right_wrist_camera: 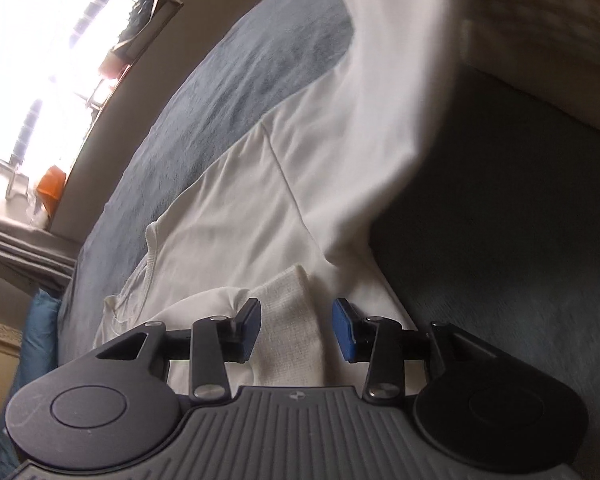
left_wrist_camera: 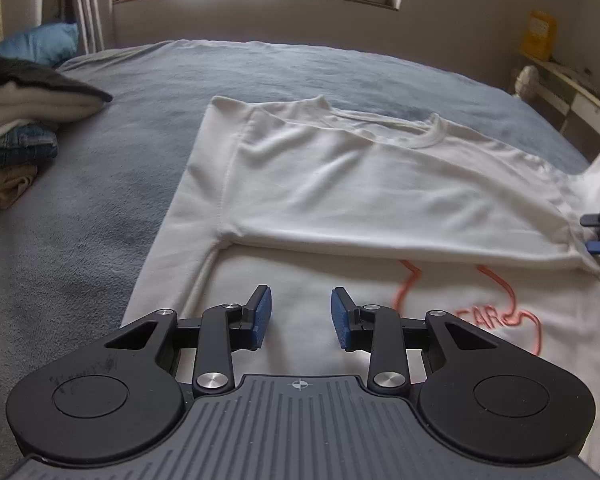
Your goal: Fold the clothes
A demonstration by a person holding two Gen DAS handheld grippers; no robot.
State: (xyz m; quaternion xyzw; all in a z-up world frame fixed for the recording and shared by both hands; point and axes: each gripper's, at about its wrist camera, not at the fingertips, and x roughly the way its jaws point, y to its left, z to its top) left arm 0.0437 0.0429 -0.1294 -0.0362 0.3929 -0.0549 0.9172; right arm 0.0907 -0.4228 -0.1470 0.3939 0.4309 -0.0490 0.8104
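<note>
Blue-padded fingers of the left hand-held gripper point(left_wrist_camera: 301, 318) stand wide apart, holding nothing, low over the front of a white sweatshirt point(left_wrist_camera: 340, 184) with an orange line print point(left_wrist_camera: 500, 312). That sweatshirt lies on a bed under a grey-blue blanket point(left_wrist_camera: 100, 200), one sleeve folded across its chest. The right hand-held gripper point(right_wrist_camera: 296, 330) is likewise spread wide, with a ribbed white cuff point(right_wrist_camera: 290, 320) lying between its fingers, gripped by neither; the other sleeve hangs blurred beyond it. A pile of folded clothes point(left_wrist_camera: 16, 128) sits well apart at the blanket's left edge.
</note>
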